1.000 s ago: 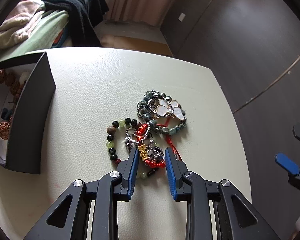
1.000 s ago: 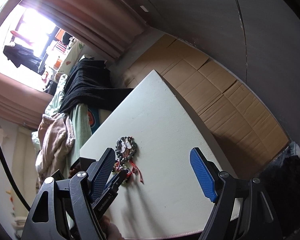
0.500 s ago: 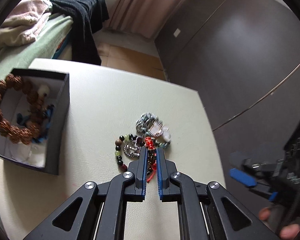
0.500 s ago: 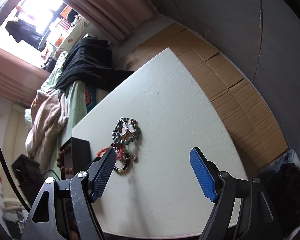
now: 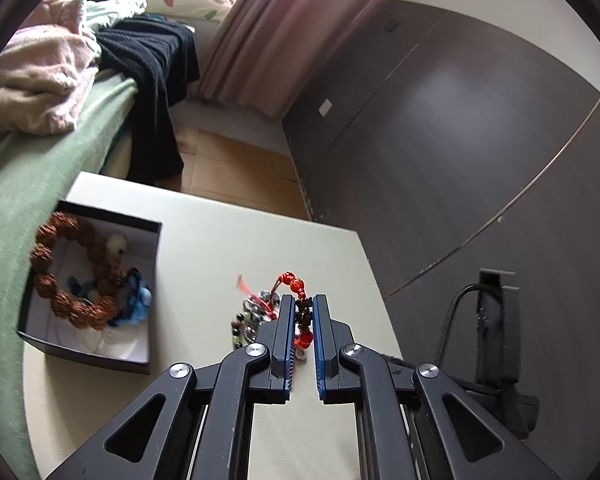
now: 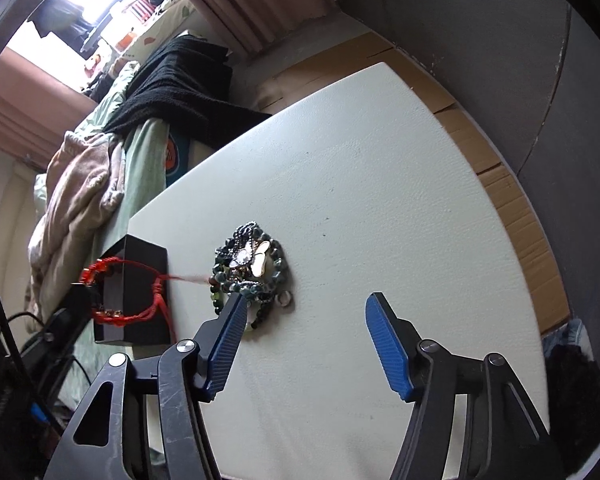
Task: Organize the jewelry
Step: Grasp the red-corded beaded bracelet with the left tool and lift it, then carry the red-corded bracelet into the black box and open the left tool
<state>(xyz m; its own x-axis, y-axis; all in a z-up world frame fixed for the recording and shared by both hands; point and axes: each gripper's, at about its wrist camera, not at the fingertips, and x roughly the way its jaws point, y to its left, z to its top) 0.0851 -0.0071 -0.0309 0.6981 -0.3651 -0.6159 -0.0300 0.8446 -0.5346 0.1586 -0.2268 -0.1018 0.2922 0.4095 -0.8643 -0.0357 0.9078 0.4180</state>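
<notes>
My left gripper (image 5: pixel 303 300) is shut on a red cord bracelet (image 5: pixel 296 284) with red and dark beads, lifted off the white table (image 5: pixel 220 248). The same red cord bracelet (image 6: pixel 124 292) hangs in the air beside the black box in the right wrist view, its tail still trailing to the pile. The remaining pile of bead bracelets (image 6: pixel 252 268) lies on the table, with a butterfly charm on top. My right gripper (image 6: pixel 304 312) hovers just in front of that pile, its jaws closing with nothing between them. An open black box (image 5: pixel 96 284) at the left holds a brown bead bracelet (image 5: pixel 60 280).
A bed with green cover (image 5: pixel 28 160), pink and black clothes lies beyond the table's left side. Cardboard (image 6: pixel 500 184) covers the floor past the far edge. Dark cabinet doors (image 5: pixel 460 140) stand to the right. A small silver ring (image 6: pixel 284 299) lies by the pile.
My left gripper shut on the red cord bracelet and lifted it away from the pile. My right gripper moved in towards the pile and its jaws narrowed.
</notes>
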